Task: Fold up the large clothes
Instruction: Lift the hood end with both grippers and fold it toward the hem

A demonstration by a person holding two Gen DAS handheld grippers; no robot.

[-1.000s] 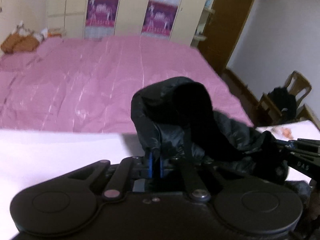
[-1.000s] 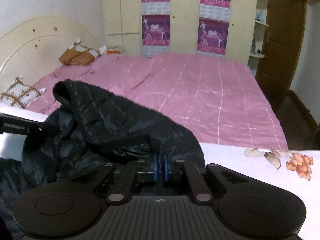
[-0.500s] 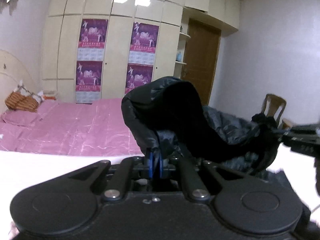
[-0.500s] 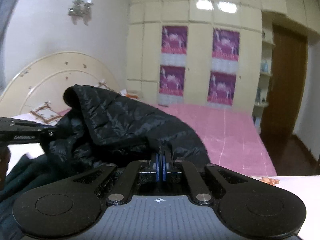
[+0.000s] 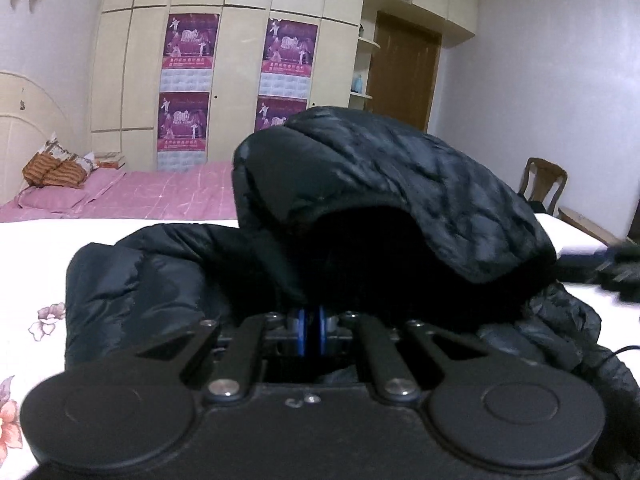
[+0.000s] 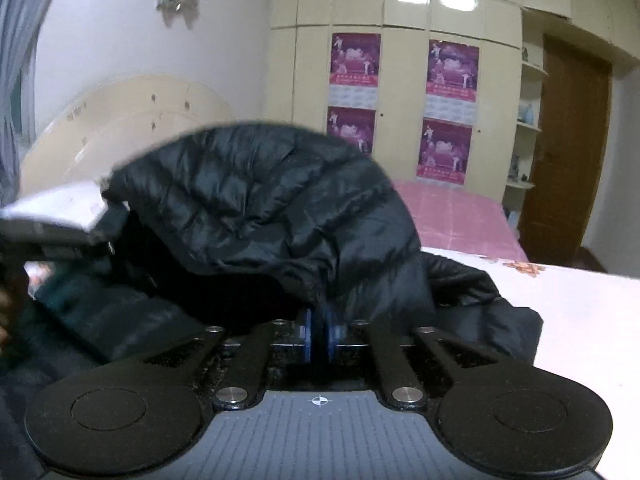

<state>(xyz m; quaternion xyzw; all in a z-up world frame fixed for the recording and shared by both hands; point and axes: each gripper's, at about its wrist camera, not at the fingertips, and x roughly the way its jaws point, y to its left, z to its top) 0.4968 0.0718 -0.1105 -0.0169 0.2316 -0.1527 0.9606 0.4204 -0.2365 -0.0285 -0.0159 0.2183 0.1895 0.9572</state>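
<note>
Black and puffy, the jacket (image 5: 400,184) lies on the white sheet (image 5: 120,236) with flowers, close to its far edge, where the pink bed (image 5: 180,188) begins. One part of it is lifted up and curls over like a little roof. The left gripper (image 5: 311,330) is pinched tight on the jacket's edge and holds one side of that roof up. The right gripper (image 6: 319,334) has the other side between its pads; its jaws have just been opening, though the pads look close together, with cloth in between. I think both hold the edge high so that this part can be laid flat over the rest, to make a fold.
</note>
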